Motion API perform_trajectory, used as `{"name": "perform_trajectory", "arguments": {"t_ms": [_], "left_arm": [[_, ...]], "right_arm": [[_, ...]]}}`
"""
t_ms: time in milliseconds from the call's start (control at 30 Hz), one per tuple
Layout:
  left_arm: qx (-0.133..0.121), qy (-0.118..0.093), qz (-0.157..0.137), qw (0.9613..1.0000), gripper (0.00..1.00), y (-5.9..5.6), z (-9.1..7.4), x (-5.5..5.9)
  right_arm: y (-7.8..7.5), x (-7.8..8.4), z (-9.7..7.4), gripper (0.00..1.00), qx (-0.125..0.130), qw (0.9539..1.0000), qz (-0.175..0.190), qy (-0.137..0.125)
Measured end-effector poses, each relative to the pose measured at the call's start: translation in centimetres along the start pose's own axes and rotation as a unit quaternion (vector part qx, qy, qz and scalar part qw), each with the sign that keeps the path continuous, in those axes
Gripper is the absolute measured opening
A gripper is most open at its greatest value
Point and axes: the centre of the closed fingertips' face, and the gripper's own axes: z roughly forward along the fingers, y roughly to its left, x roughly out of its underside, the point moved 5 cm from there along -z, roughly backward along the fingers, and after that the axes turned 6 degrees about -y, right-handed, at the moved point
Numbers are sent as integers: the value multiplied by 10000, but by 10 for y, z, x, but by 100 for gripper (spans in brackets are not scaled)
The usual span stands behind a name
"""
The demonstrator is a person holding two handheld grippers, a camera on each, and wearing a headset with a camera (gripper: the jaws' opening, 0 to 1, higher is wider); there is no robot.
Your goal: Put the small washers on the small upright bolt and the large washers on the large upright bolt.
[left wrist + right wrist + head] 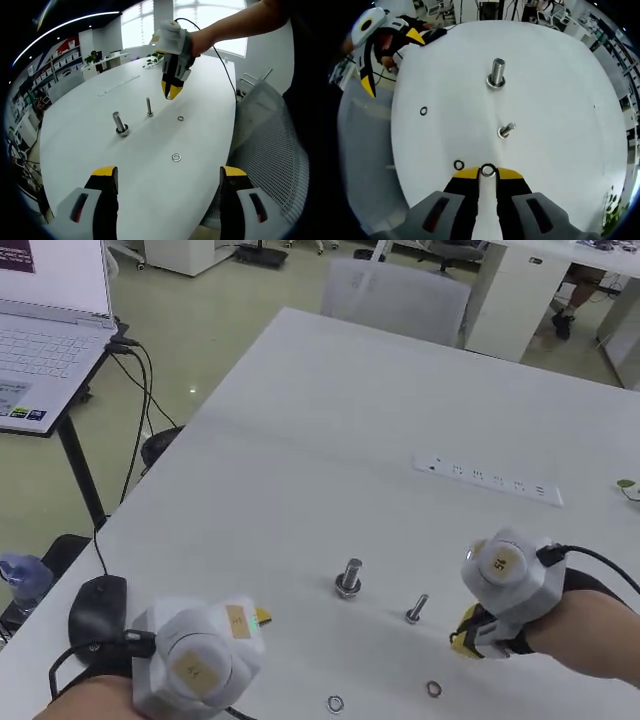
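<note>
Holding a thin silver metal washer (pixel 483 170) right at its tips, the right gripper (pixel 488 176) had its yellow-padded jaws pinched narrow, with the ring flat between them. In the right gripper view the small upright steel bolt (pixel 506 130) stood near, at about 12 to 1 o'clock from the tips. The large upright steel bolt (pixel 496 73) stood further out on nearly the same 12 o'clock line. Both bolts had their long axis vertical off the white table (pixel 300 440), threaded end up. The large one had a wider ring at its foot; washer or bolt head, could not tell. The held washer's size class was not clear; if small, the move would probably be a short carry forward and a drop over the near bolt's tip. The left gripper (pixel 169 172) had its jaws spread wide and empty, low at 7 o'clock in the head view and further from both bolts, so the right was the nearer one. Two loose silver washers (pixel 335 703) lay flat on the table at 6 o'clock of the bolts, apart from each other. A white power strip (pixel 488 480) lay at 1 o'clock and an open laptop (pixel 40 350) at 10 o'clock. The round stickers on the gripper tops and the laptop's labels carried marks too small to read.
</note>
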Motion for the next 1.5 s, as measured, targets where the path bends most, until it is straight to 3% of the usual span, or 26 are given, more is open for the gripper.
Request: {"name": "perform_trajectory", "arguments": {"t_ms": [67, 367, 667, 967, 1500], "left_arm": [[25, -90, -65, 9999, 85, -1, 1, -1], [21, 6, -104, 9999, 89, 1, 3, 3], [29, -43, -200, 9998, 91, 4, 5, 4], [12, -100, -287, 9995, 97, 6, 8, 4], [0, -65, -295, 9995, 99, 9, 11, 7]], "right_arm": [[-4, -6, -3, 12, 9, 10000, 11, -59], [-23, -27, -8, 13, 5, 9999, -95, -123], [-28, -45, -6, 13, -43, 9996, -216, -168], [-29, -50, 3, 13, -135, 9996, -239, -102], [-28, -49, 15, 13, -238, 9992, -319, 69]]}}
